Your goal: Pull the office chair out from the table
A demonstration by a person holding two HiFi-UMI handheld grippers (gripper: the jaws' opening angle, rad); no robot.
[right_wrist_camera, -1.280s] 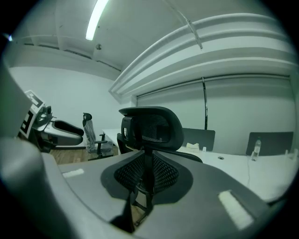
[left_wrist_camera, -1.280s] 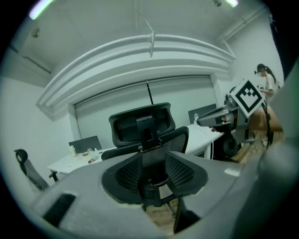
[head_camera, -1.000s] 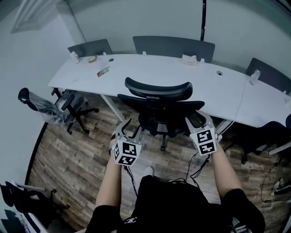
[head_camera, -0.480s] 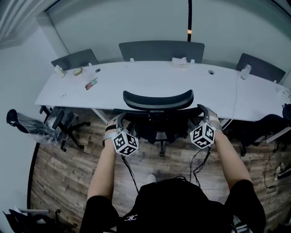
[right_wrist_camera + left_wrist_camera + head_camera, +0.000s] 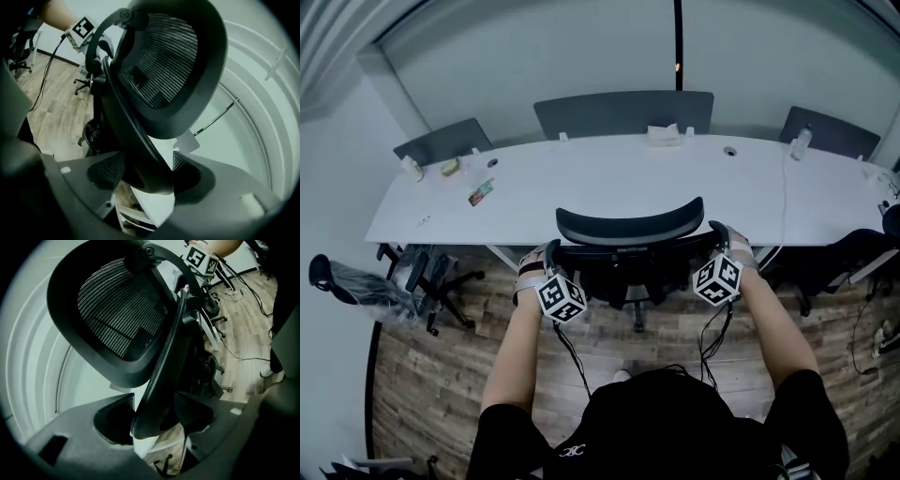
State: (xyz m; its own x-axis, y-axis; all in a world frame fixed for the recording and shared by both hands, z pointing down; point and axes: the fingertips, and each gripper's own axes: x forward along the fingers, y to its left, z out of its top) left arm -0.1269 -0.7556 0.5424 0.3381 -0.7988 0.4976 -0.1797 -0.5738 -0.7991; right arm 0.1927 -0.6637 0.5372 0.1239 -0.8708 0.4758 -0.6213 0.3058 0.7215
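Head view looks down; both gripper views closely face the chair (image 5: 628, 226).

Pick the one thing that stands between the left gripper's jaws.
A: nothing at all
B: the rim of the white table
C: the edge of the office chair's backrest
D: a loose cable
C: the left gripper view shows the dark curved backrest edge of the office chair running down between the pads of the left gripper, whose jaws have just been opening.

White table (image 5: 609, 183) blocks the office chair (image 5: 628, 228) ahead; open wood floor (image 5: 656, 333) lies behind
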